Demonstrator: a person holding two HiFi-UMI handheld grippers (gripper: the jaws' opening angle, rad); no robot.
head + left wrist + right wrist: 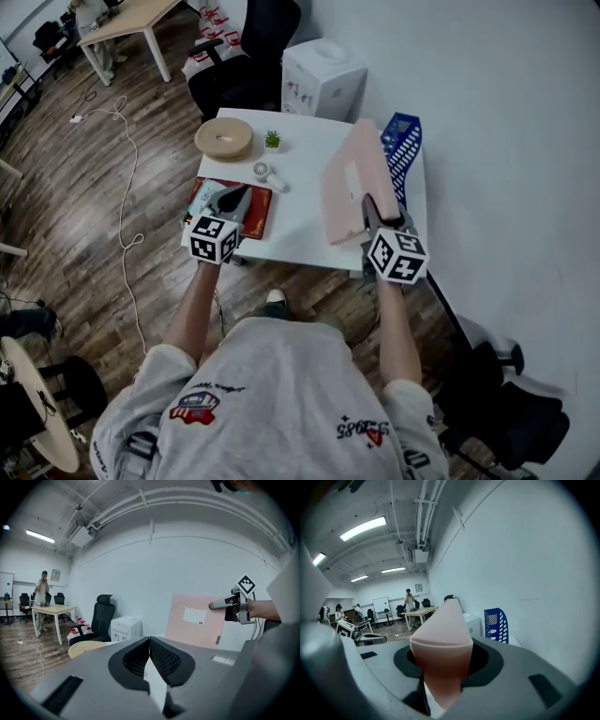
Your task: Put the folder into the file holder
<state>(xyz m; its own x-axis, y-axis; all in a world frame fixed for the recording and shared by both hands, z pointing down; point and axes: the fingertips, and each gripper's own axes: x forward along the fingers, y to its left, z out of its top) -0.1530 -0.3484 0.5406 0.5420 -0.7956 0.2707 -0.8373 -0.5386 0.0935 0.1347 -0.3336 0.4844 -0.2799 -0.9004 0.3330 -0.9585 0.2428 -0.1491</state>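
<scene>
A pink folder [347, 192] stands tilted on edge over the right part of the white table [300, 239]. My right gripper [370, 211] is shut on its near edge. In the right gripper view the folder [443, 634] fills the gap between the jaws of the right gripper [443, 665]. The blue mesh file holder [401, 150] stands at the table's back right corner by the wall, just beyond the folder, and shows as the file holder [497, 623] to the folder's right. My left gripper [232, 199] hovers over the table's left side, jaws shut on nothing, and the left gripper [150, 641] sees the folder [194, 620] ahead.
A red book [234, 211], a small white fan [264, 172], a potted plant [273, 140] and a round tan disc [224, 138] lie on the table's left half. Behind it stand a white cabinet [322, 77] and a black office chair [248, 56]. A wall runs along the right.
</scene>
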